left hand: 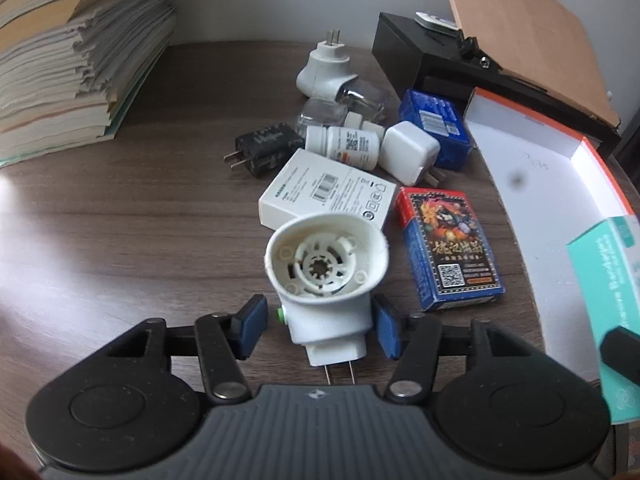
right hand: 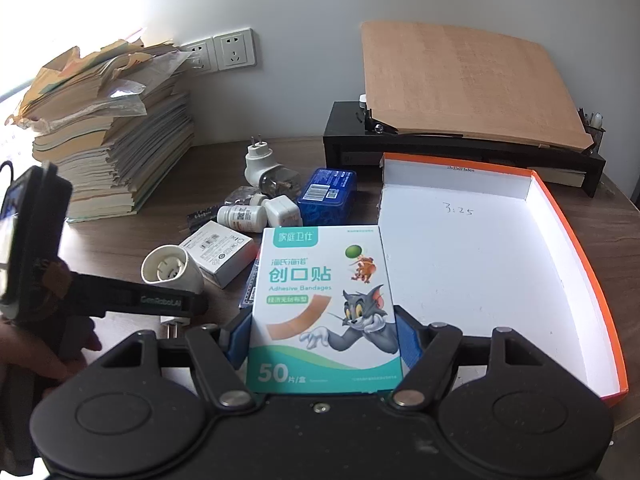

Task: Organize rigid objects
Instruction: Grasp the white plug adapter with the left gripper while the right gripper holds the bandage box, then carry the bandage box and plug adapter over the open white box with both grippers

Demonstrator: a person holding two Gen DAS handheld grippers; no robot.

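A white plug-in heater (left hand: 326,276) lies on the wooden table with its round socket facing the left wrist camera and its prongs toward me. My left gripper (left hand: 320,324) straddles its narrow body. A small gap shows at the left pad (left hand: 254,326), so the jaws stand open around it. From the right wrist view the left gripper (right hand: 172,302) reaches in beside that heater (right hand: 168,268). My right gripper (right hand: 324,340) is shut on a teal adhesive bandage box (right hand: 324,308), held upright next to the white, orange-edged open box (right hand: 580,240).
Behind the heater lie a white carton (left hand: 328,192), a card pack (left hand: 448,248), a pill bottle (left hand: 344,144), a black charger (left hand: 266,146), a white charger (left hand: 408,152), a blue tin (left hand: 436,124) and another heater (left hand: 324,72). A book stack (left hand: 60,60) stands left, a black stand (right hand: 400,144) behind.
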